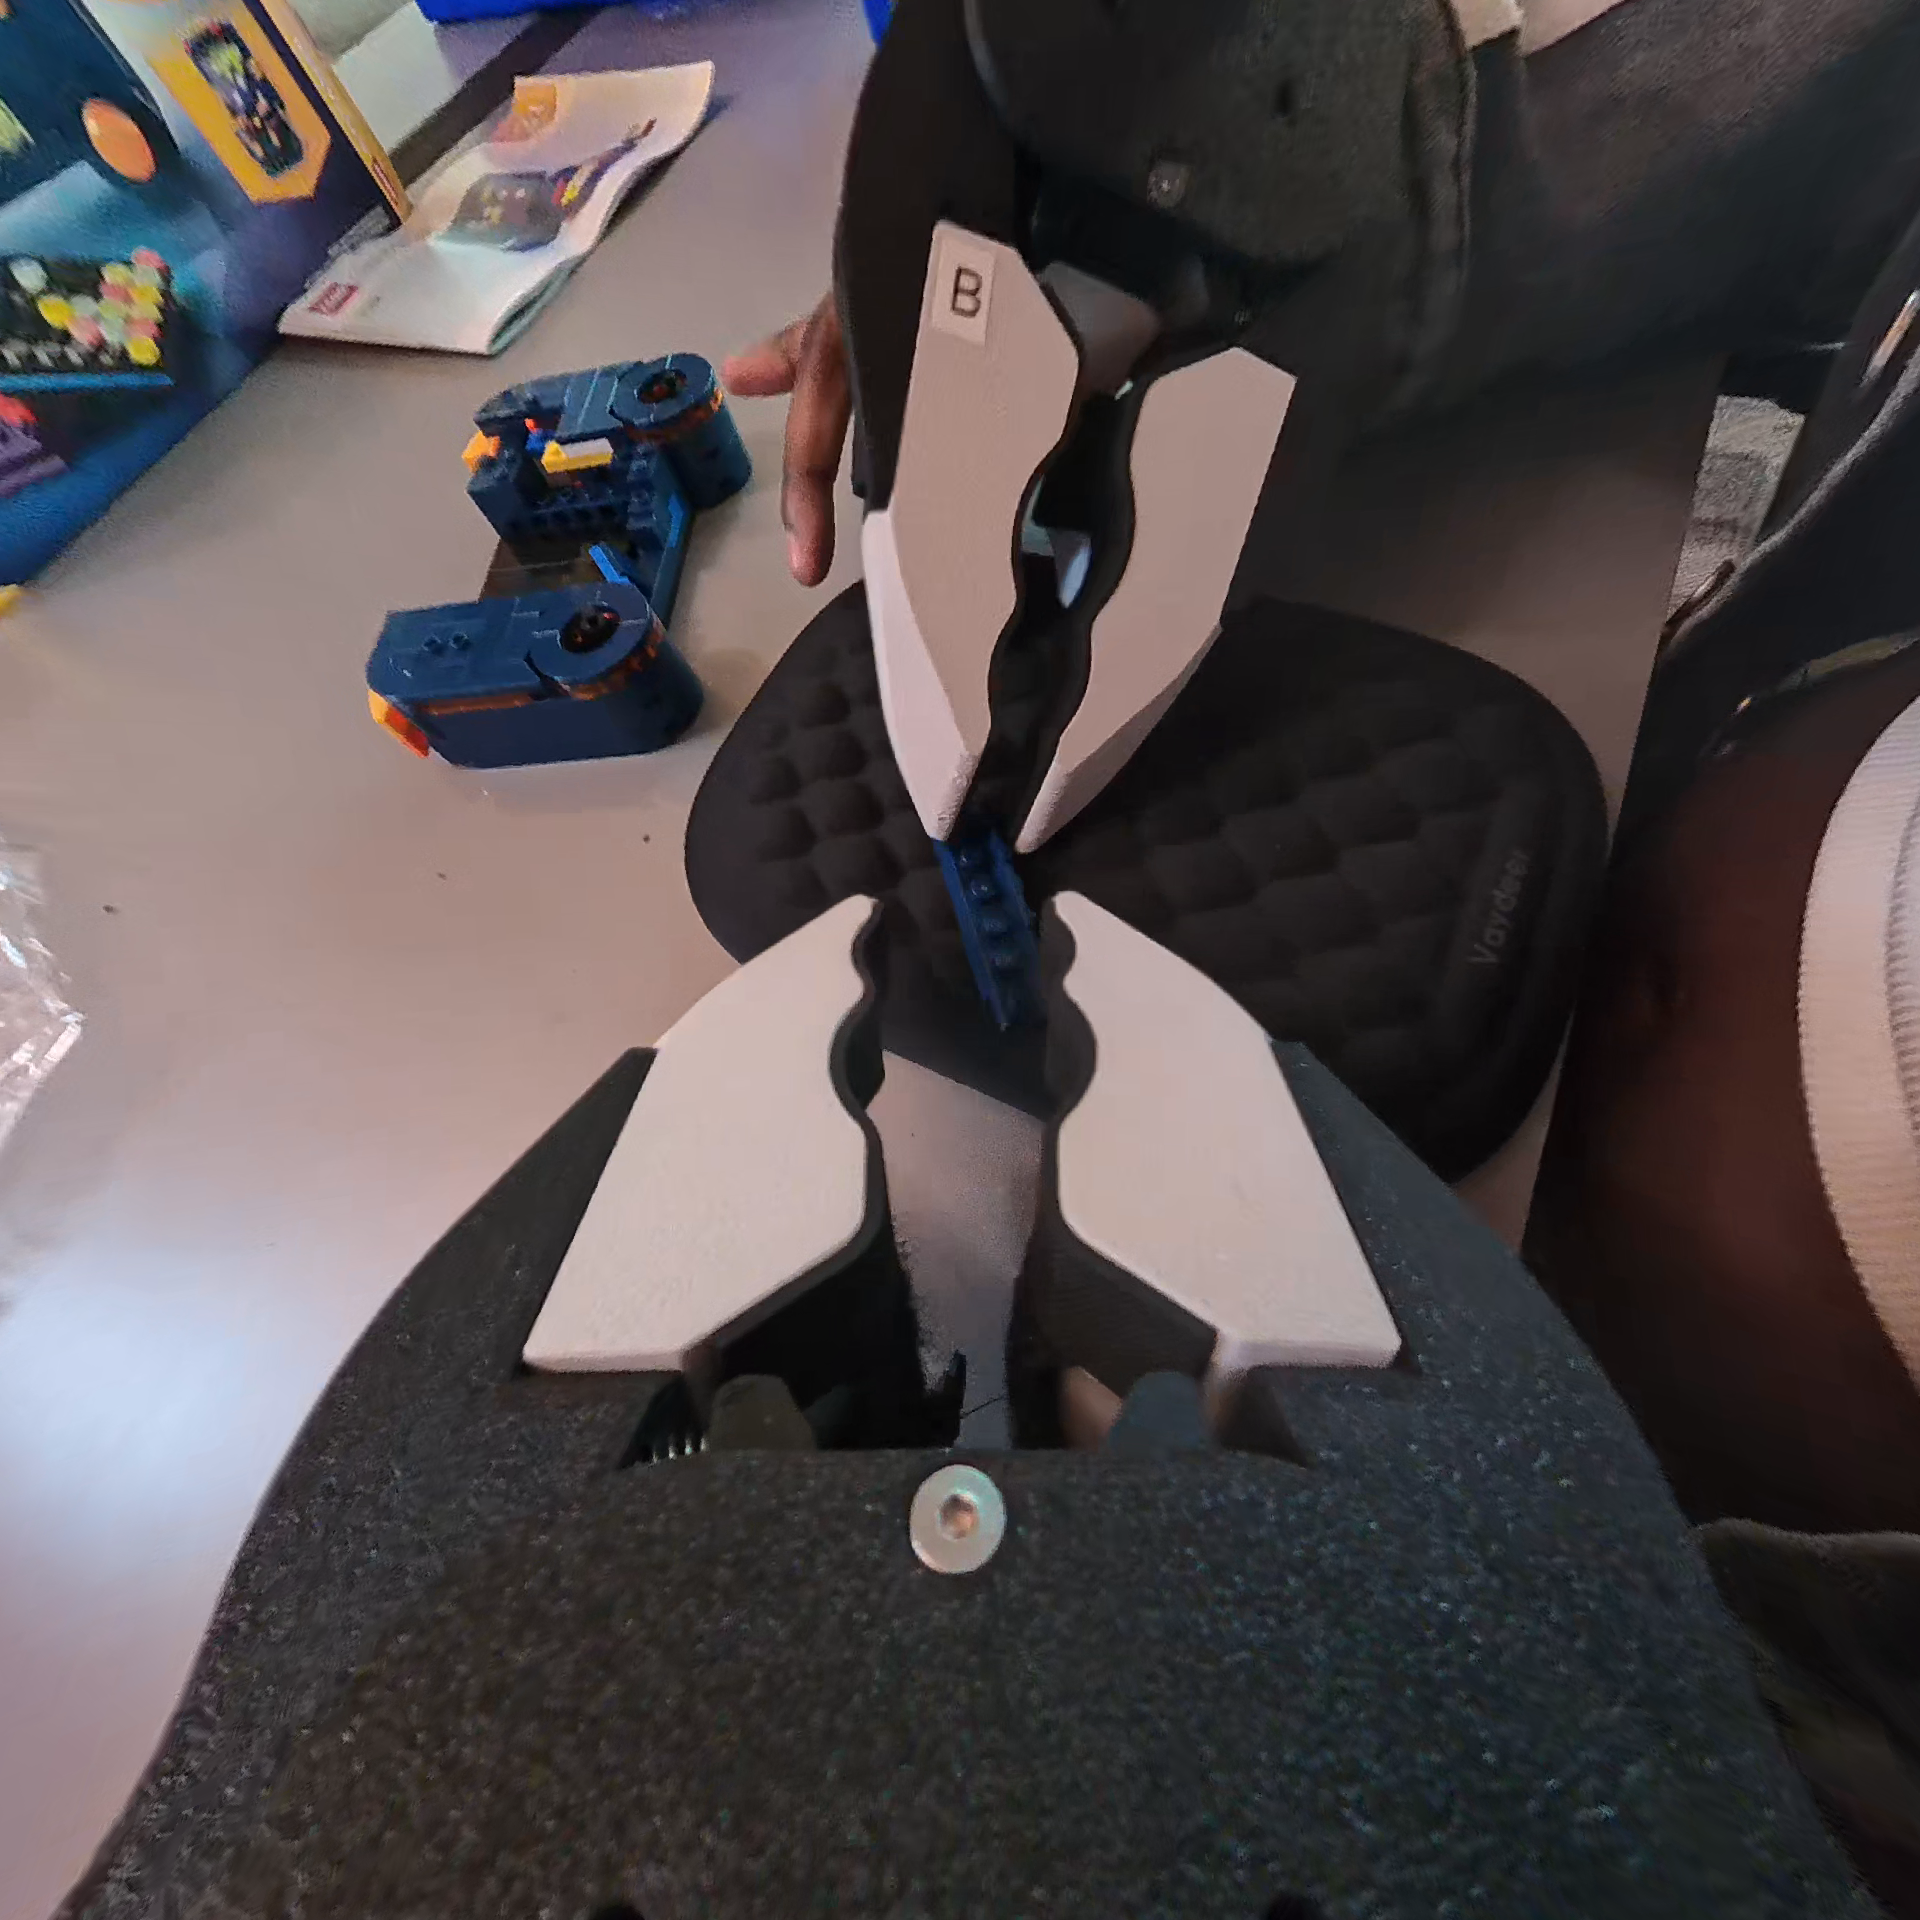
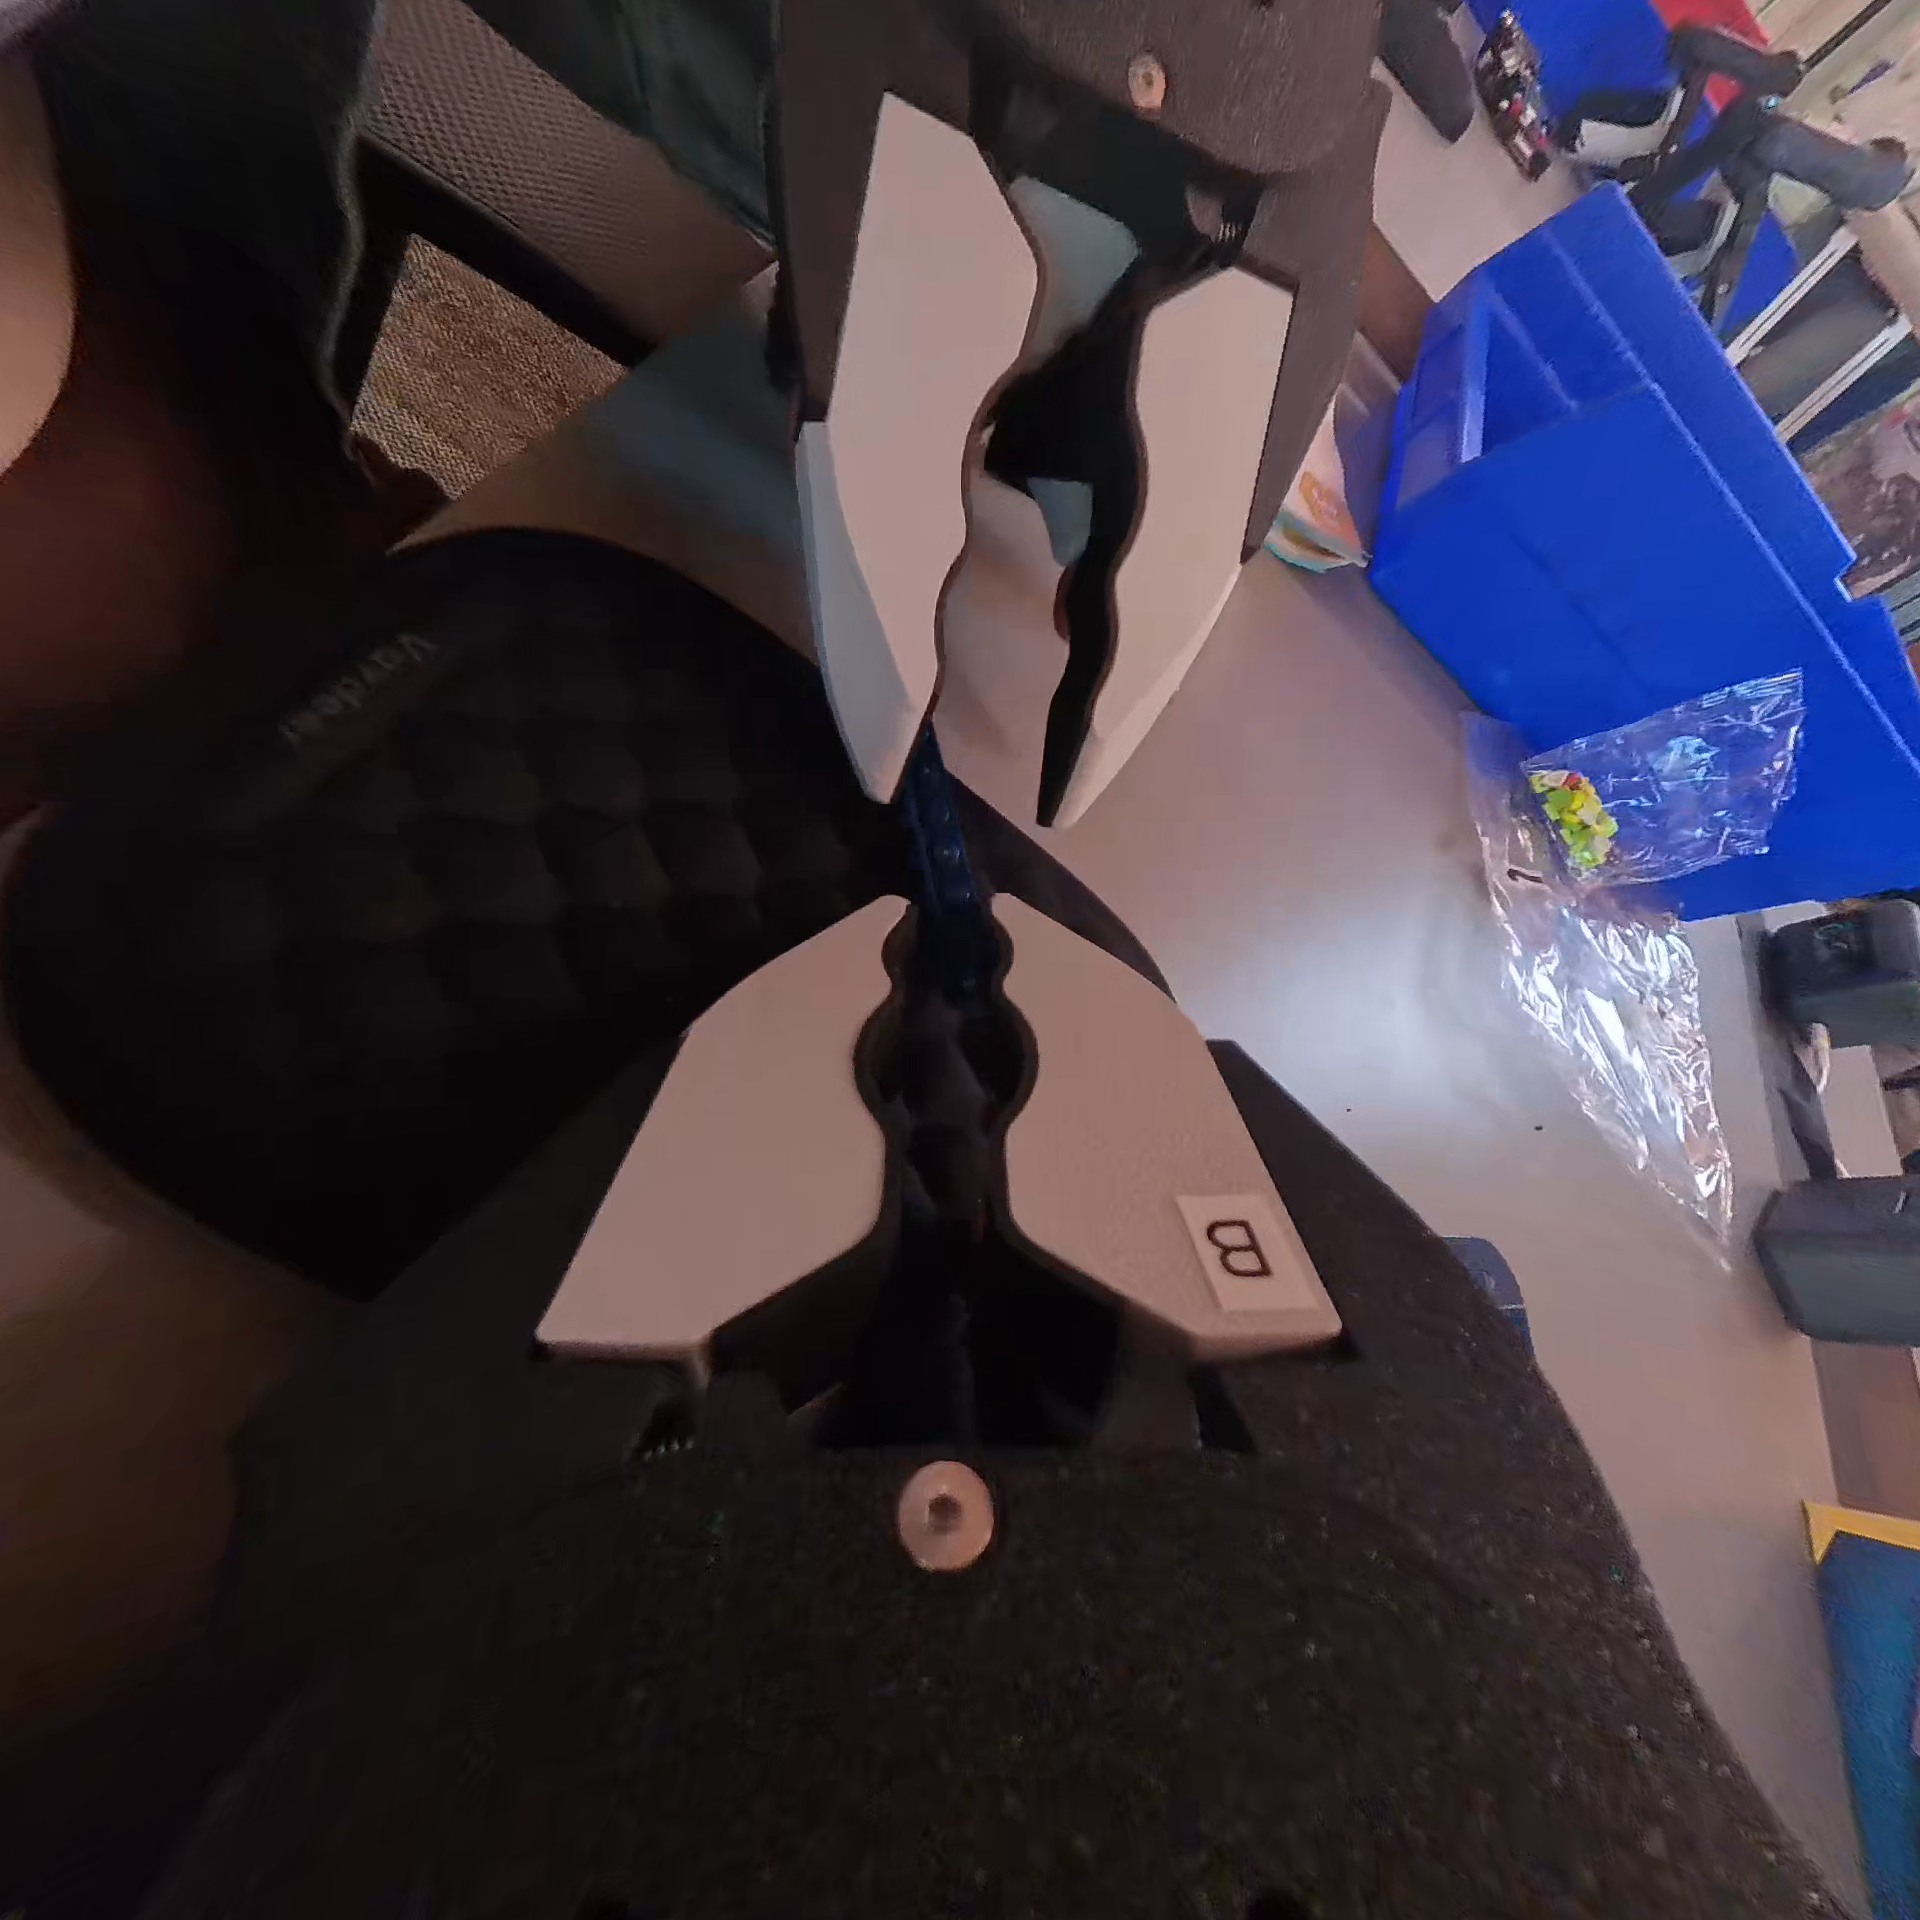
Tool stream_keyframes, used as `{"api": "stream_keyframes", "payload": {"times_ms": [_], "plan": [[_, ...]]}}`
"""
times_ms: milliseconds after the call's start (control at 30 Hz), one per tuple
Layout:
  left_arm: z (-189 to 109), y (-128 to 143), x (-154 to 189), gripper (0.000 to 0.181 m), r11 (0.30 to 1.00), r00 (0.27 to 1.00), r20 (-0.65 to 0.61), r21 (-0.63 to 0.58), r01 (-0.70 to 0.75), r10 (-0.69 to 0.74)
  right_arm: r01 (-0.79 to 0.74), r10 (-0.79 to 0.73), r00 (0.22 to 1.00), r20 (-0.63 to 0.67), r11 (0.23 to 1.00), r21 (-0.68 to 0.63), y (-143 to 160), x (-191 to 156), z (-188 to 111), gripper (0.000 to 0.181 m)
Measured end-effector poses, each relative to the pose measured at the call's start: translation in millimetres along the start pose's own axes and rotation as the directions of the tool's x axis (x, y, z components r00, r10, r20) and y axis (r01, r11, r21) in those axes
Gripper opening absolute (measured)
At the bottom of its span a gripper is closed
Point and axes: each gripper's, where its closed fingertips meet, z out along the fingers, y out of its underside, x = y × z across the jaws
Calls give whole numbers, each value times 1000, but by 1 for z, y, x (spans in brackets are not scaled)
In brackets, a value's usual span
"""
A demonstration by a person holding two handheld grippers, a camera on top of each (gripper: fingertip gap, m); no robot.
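A thin dark blue studded brick plate [image 1: 987, 925] hangs above a black quilted pad [image 1: 1299, 831]. My right gripper [image 1: 987, 831], the one with a lettered sticker, comes in from the top of the left wrist view and is shut on the plate's far end. My left gripper [image 1: 966, 909] is open, with the plate's near end between its fingertips. In the right wrist view my right gripper [image 2: 951, 909] pinches the plate [image 2: 940, 852]. There the left gripper [image 2: 971, 805] faces it, open, one finger against the plate. The pad [image 2: 416, 883] lies below.
On the grey table [image 1: 312, 987], a dark blue brick model [image 1: 582, 540] lies left of the pad, with a booklet [image 1: 499, 208] and a printed box [image 1: 125, 260] behind it. A hand [image 1: 810, 447] shows beside the right gripper. Blue bins [image 2: 1610, 520] and plastic bags [image 2: 1652, 810] lie beyond.
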Motion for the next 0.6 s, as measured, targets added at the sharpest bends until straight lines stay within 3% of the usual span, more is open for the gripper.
{"api": "stream_keyframes", "payload": {"times_ms": [100, 200, 367, 467, 600], "plan": [[1, -1, 3, 13, 999, 999, -14, -10, -49, 49, -46, 46, 999, 22, 999, 0, 0, 2, 1, 10], [4, 1, 9, 2, 1000, 997, -83, -18, 9, -10, 3, -3, 1000, 26, 1000, -21, 0, 2, 1, 9], [6, 1, 6, 1, 998, 994, -90, -14, 55, -56, 94, -92, 995, 25, 994, -63, 1, 2, 3, 8], [5, 3, -2, 13, 999, 999, -26, -12, 47, -47, 192, -194, 981, -9, 976, -105, 2, 2, 5, 7], [7, 5, 1, 4, 999, 1000, -18, -54, 5, -6, 64, -61, 998, 33, 990, -126, 4, 1, 5, 5]]}}
